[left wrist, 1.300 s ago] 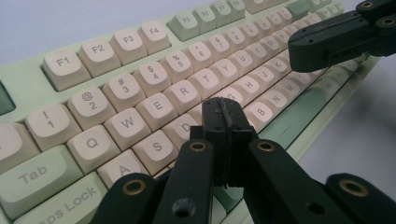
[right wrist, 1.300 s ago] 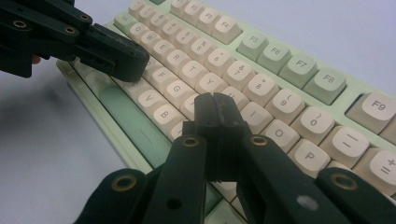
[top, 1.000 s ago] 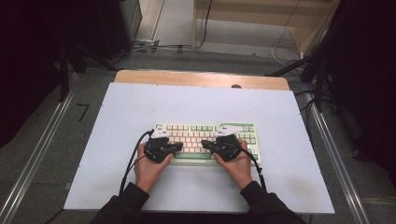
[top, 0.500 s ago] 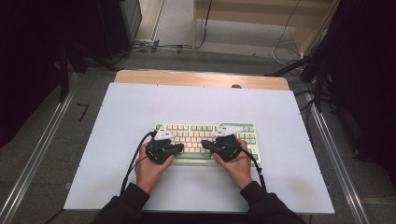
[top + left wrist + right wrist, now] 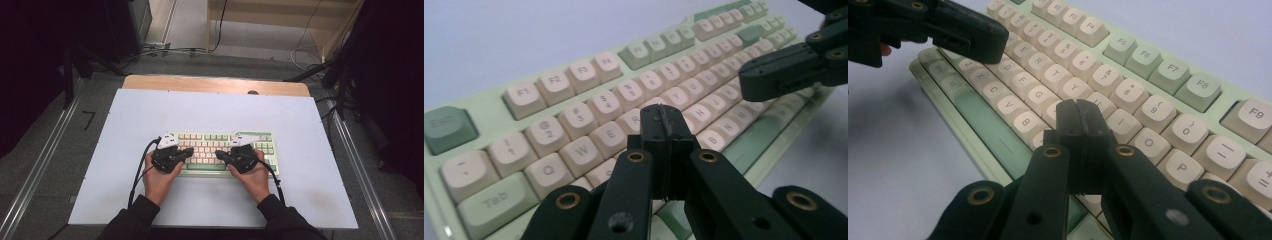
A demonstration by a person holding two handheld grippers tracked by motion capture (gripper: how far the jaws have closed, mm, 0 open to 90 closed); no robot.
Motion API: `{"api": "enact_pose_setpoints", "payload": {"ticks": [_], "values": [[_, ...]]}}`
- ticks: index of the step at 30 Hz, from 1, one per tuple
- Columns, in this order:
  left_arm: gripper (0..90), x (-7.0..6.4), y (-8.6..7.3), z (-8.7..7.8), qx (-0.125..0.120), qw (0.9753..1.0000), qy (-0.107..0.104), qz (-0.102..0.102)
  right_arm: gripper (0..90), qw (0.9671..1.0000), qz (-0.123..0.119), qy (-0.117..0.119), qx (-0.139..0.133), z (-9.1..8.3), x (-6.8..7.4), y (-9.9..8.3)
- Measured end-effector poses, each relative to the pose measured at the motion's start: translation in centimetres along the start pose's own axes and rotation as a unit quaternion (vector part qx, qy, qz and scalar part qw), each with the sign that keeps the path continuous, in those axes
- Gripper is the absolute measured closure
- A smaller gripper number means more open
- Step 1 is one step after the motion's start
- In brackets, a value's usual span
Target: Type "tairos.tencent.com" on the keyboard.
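Two hand-held grippers hover over one pale green keyboard (image 5: 222, 152) that lies flat near the front middle of the white table (image 5: 210, 112). The left hand-held gripper (image 5: 187, 152) sits above the keyboard's left half, its jaws pressed together with nothing between them; in the left gripper view its tip (image 5: 663, 120) hangs just above the letter rows near the R key. The right hand-held gripper (image 5: 220, 155) is above the right half, jaws likewise closed and empty, its tip (image 5: 1079, 116) over the keys beside H and J. Both tips point inward toward each other, near but apart.
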State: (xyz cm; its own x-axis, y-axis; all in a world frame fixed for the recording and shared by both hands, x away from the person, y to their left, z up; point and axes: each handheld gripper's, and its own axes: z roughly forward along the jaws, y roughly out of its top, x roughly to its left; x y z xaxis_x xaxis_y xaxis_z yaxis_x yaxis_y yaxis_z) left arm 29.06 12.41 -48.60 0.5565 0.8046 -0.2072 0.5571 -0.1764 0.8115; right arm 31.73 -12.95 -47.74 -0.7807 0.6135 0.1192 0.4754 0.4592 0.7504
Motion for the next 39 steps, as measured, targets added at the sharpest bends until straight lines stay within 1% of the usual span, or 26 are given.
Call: {"api": "enact_pose_setpoints", "payload": {"ticks": [5, 8, 10, 15, 24, 30, 35, 39], "values": [[90.0, 0.6, 0.1, -0.1, -0.01, 0.9998, 0.007, -0.014, 87.8, 1.0, 0.0, 0.0, 0.001, 0.0, 0.0, 0.0], [90.0, 1.0, 0.1, 0.1, -0.011, 0.9996, 0.007, -0.024, 87.8, 1.0, 0.0, 0.001, 0.002, 0.1, 0.0, 0.0], [90.0, 1.1, 0.1, 0.2, -0.011, 0.9996, 0.008, -0.026, 87.8, 1.0, -0.001, 0.001, 0.002, 0.1, 0.0, 0.0], [90.0, 1.1, 0.2, 0.4, -0.008, 0.9996, 0.009, -0.025, 87.8, 1.0, -0.001, 0.001, 0.002, 0.1, 0.0, 0.0], [90.0, 1.4, 0.3, 1.0, -0.005, 0.9993, 0.013, -0.033, 87.8, 1.0, 0.0, 0.002, 0.003, 0.2, 0.1, 0.0], [90.0, 1.4, 0.4, 1.4, 0.001, 0.9994, 0.016, -0.032, 87.8, 1.0, -0.001, 0.002, 0.003, 0.3, 0.2, -0.1], [90.0, 1.3, 0.4, 1.6, 0.005, 0.9994, 0.019, -0.027, 87.8, 1.0, 0.0, 0.002, 0.003, 0.3, 0.2, -0.1], [90.0, 1.3, 0.4, 1.6, 0.006, 0.9994, 0.02, -0.028, 87.8, 1.0, 0.0, 0.002, 0.003, 0.3, 0.2, -0.1]]}}
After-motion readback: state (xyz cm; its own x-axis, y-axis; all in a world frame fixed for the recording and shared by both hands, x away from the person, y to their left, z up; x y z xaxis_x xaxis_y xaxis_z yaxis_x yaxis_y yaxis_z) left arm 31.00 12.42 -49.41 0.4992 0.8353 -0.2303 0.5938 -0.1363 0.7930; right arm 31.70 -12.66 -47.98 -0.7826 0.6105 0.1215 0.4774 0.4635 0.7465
